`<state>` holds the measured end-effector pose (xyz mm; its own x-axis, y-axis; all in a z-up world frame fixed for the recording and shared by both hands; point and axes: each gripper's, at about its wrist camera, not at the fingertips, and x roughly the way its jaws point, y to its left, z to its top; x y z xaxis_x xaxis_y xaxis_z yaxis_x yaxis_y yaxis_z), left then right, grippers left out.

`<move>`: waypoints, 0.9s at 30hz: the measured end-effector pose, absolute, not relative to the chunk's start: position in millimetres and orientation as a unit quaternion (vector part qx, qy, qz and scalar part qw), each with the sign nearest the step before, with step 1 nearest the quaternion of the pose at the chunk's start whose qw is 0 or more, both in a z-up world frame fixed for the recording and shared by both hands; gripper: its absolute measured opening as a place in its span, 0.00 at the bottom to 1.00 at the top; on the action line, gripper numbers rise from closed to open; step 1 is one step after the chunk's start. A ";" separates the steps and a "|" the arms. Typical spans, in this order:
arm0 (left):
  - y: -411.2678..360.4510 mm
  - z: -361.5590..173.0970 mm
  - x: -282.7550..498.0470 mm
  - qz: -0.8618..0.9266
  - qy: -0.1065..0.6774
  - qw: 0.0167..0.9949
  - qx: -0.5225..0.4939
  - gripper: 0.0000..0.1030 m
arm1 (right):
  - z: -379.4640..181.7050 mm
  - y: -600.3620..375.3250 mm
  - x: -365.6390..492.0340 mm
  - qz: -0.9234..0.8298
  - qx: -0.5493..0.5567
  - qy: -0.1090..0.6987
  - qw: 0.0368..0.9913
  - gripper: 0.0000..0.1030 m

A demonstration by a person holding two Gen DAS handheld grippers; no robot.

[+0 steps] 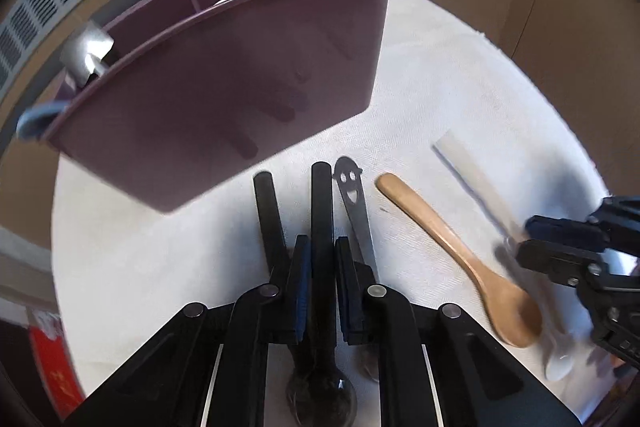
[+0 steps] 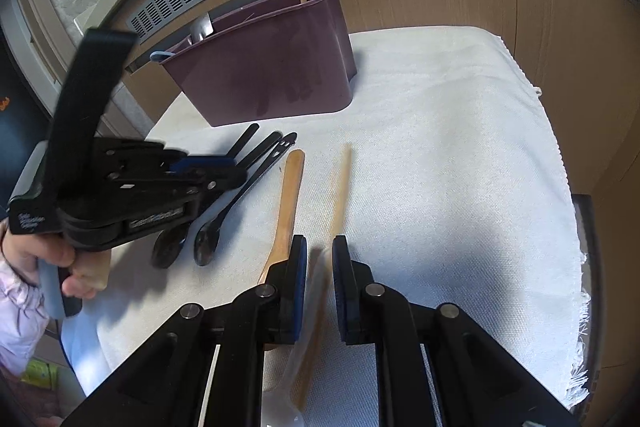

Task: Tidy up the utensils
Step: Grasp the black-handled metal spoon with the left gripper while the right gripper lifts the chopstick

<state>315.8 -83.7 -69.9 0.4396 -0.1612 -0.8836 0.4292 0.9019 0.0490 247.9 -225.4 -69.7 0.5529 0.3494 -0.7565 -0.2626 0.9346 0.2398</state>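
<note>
Left hand-held gripper (image 1: 322, 287) clamped on black plastic spoon (image 1: 322, 307), right hand-held gripper (image 2: 319, 291) on translucent spoon (image 2: 316, 307); bare white cloth-covered surface (image 2: 460, 155) rightward.

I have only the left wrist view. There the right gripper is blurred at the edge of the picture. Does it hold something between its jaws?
Observer: Yes. In the right wrist view the right gripper is shut on a pale handle, which is blurred there too.
Operator: My left gripper is shut on a black spoon. What carries it?
Observer: A hand in a pink sleeve holds it from below by its grip.
</note>
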 end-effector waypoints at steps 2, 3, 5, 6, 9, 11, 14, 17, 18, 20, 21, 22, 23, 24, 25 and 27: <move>-77.9 -67.5 303.9 -0.189 0.506 0.833 0.119 0.12 | -72.3 -225.2 250.1 0.171 0.051 0.447 0.877 0.12; -76.8 -67.3 298.5 -0.195 0.508 0.831 0.118 0.12 | -73.3 -224.6 251.3 0.170 0.052 0.450 0.875 0.12; -74.7 -66.7 281.2 -0.205 0.513 0.824 0.124 0.12 | -73.0 -222.3 253.4 0.162 0.045 0.450 0.877 0.13; -73.4 -66.9 274.2 -0.210 0.516 0.821 0.128 0.12 | -72.6 -219.8 256.1 0.151 0.037 0.453 0.878 0.13; -67.5 -65.6 263.1 -0.214 0.518 0.817 0.134 0.12 | -71.5 -213.6 266.4 0.120 0.016 0.465 0.877 0.13; -66.0 -64.8 261.9 -0.217 0.520 0.815 0.133 0.13 | -74.1 -208.1 274.9 0.108 0.002 0.478 0.872 0.13; -59.0 -65.2 263.8 -0.220 0.527 0.812 0.121 0.13 | -73.7 -200.7 278.1 0.104 -0.033 0.477 0.872 0.11; -57.8 -63.6 266.7 -0.222 0.537 0.805 0.122 0.14 | -73.3 -198.1 274.2 0.106 -0.053 0.472 0.873 0.07; -58.3 -63.1 268.2 -0.223 0.540 0.802 0.125 0.14 | -73.0 -199.9 273.2 0.108 -0.051 0.472 0.873 0.07; -59.6 -62.1 272.7 -0.224 0.545 0.798 0.126 0.14 | -72.1 -206.5 270.8 0.112 -0.037 0.472 0.874 0.07; -60.4 -61.3 275.9 -0.224 0.548 0.796 0.127 0.14 | -71.7 -209.7 269.6 0.113 -0.030 0.471 0.874 0.06; -60.6 -61.6 278.4 -0.224 0.550 0.794 0.129 0.13 | -71.5 -211.4 269.1 0.113 -0.026 0.471 0.874 0.06; -62.1 -61.3 280.1 -0.224 0.551 0.793 0.132 0.13 | -71.0 -213.8 267.9 0.113 -0.021 0.470 0.875 0.06; -63.9 -60.9 282.6 -0.224 0.552 0.792 0.135 0.13 | -70.5 -215.5 266.6 0.113 -0.017 0.469 0.876 0.06; -66.7 -62.7 287.1 -0.222 0.554 0.792 0.132 0.12 | -69.4 -215.7 264.3 0.115 -0.013 0.468 0.876 0.06; -63.8 -61.0 286.7 -0.218 0.553 0.795 0.121 0.12 | -64.8 -219.2 258.7 0.121 -0.003 0.459 0.880 0.06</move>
<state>286.7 -63.8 -61.0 0.2923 -0.2130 -0.9323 0.4815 0.8751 -0.0490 258.7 -219.2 -64.8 0.5495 0.2097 -0.8087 -0.2160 0.9707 0.1050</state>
